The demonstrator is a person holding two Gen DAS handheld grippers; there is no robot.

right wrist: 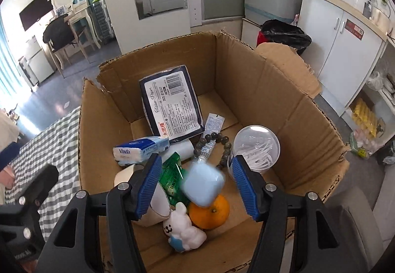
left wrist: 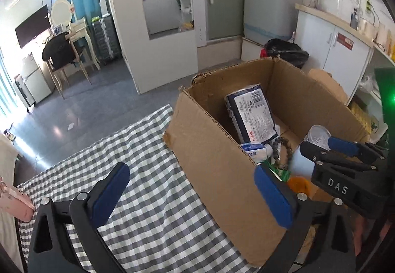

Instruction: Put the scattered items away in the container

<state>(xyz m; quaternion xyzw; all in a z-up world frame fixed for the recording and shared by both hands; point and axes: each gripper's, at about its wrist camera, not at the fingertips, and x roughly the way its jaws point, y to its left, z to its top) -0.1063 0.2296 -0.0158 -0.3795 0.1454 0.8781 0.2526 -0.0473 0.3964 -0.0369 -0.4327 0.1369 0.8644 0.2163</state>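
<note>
The cardboard box (right wrist: pixel 259 90) is seen well filled: tissue pack (right wrist: pixel 170 105), beads, orange (right wrist: pixel 209 213), toy. A pale blue case (right wrist: pixel 203 184), blurred, is caught between the wide-spread jaws of the right gripper (right wrist: pixel 197 184), apparently released. The left gripper (left wrist: pixel 195 196) is held wide and empty above the bench (left wrist: pixel 148 199), where nothing loose is visible.

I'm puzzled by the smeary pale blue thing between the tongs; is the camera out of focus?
Right wrist view: only the pale blue case is smeared, which suggests motion; the orange and box are sharp. Left wrist view: sunlight glares off the floor; walls bend from the fisheye lens.
</note>
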